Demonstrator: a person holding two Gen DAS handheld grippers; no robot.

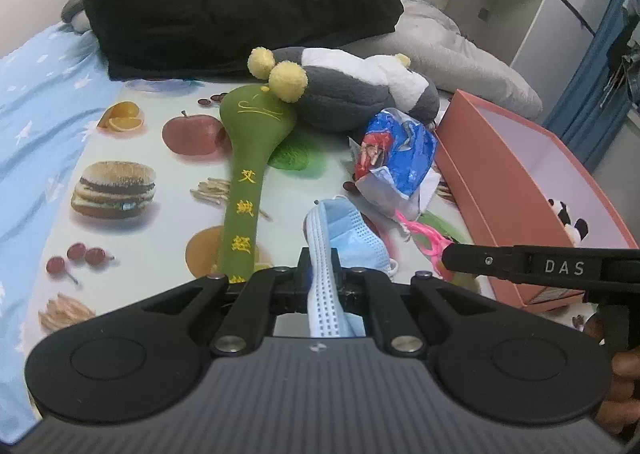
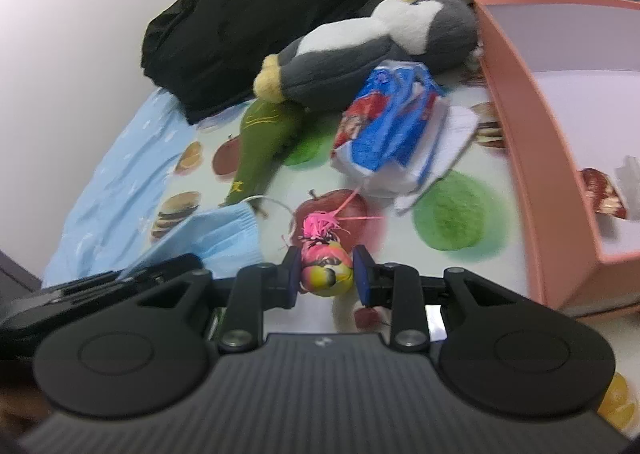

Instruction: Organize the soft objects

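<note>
My left gripper is shut on a light blue face mask, held above the fruit-print cloth; the mask also shows in the right wrist view. My right gripper is shut on a small pink and yellow toy with pink tassels; its pink part shows in the left wrist view. A grey and white plush penguin lies behind, also seen from the right. A green plush mallet lies to the left. A salmon box stands open at right.
A blue and red crumpled plastic bag lies between the penguin and the box. A black garment and a grey pillow lie at the back. A small panda toy sits in the box. Light blue star bedsheet at left.
</note>
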